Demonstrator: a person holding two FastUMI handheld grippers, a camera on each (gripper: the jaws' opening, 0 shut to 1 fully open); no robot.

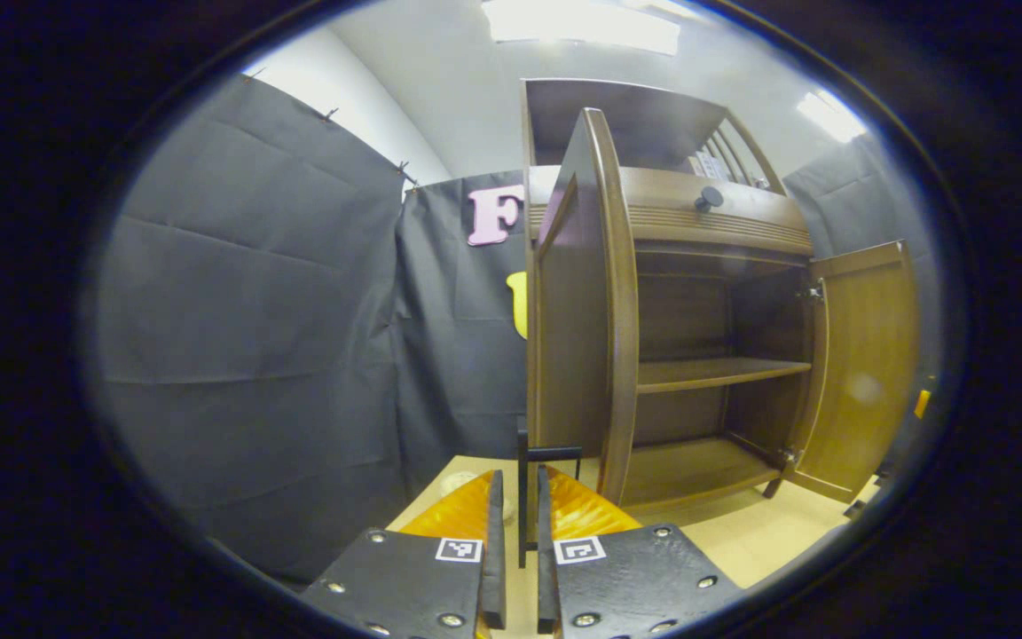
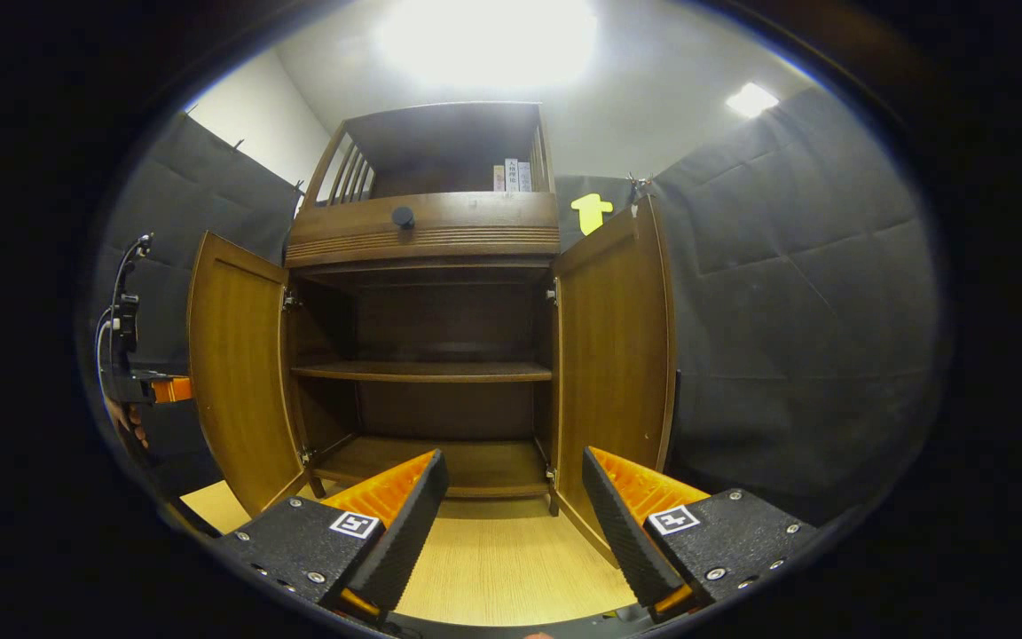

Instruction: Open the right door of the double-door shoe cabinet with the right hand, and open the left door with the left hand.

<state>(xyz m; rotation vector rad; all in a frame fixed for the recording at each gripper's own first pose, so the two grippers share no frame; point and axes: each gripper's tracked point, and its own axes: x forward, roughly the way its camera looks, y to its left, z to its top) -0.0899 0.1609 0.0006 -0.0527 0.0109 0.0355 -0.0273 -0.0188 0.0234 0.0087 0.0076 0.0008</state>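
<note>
We judge both doors of the shoe cabinet (image 2: 422,355) already swung wide, so the risks lie in how we let go. Our left claw (image 1: 520,532) is clenched on a thin dark handle (image 1: 523,488) at the edge of the left door (image 1: 582,311), its pads nearly touching with the bar between them; if we draw away without first releasing, the door could be wrenched past its hinges or the cabinet tugged along the floor. Pushing further outward might knock the door against the black cloth wall (image 1: 254,311) just beside it. Our right claw (image 2: 515,524) is released, its fingers spread well apart and grasping nothing, hanging in front of the cabinet near the right door (image 2: 613,355); a careless swing could strike that door's lower edge. In the right gripper view the other claw and the hand (image 2: 125,417) holding it sit beside the left door. The cabinet stands on a pale wood-grain floor (image 2: 493,568), its shelves bare, with a round knob (image 2: 403,216) on the drawer above, under bright ceiling lights (image 2: 484,35).
</note>
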